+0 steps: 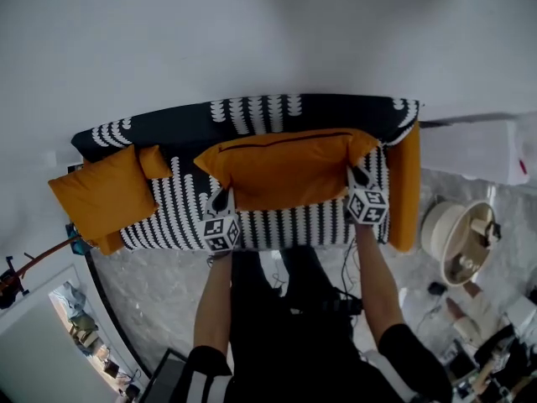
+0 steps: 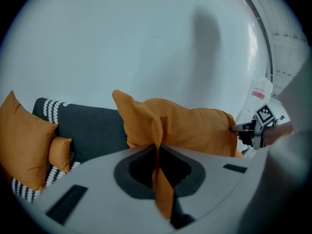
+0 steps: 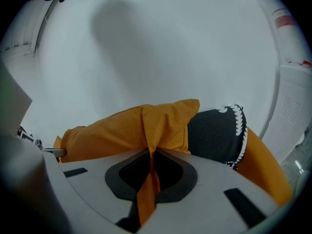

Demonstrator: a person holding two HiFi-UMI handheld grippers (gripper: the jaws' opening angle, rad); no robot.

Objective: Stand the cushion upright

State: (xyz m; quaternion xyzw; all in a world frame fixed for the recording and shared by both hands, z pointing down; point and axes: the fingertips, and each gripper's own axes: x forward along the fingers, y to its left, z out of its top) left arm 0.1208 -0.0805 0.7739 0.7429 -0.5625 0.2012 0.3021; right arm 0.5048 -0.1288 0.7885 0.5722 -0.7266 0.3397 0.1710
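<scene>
A long orange cushion (image 1: 285,168) with a dark zip along its far edge lies across the black-and-white patterned sofa (image 1: 277,225). My left gripper (image 1: 221,201) is shut on the cushion's near left corner, and my right gripper (image 1: 359,178) is shut on its near right corner. In the left gripper view the orange cushion (image 2: 180,128) bulges beyond the jaws, with a fold of its fabric pinched between them. The right gripper view shows the same cushion (image 3: 131,128) held up before the white wall, fabric caught between the jaws.
A square orange pillow (image 1: 102,193) and a small orange one (image 1: 154,161) rest at the sofa's left end. Another orange pillow (image 1: 404,187) stands against the right armrest. A white fan (image 1: 460,238) and clutter sit on the floor to the right. A white wall (image 1: 252,32) is behind the sofa.
</scene>
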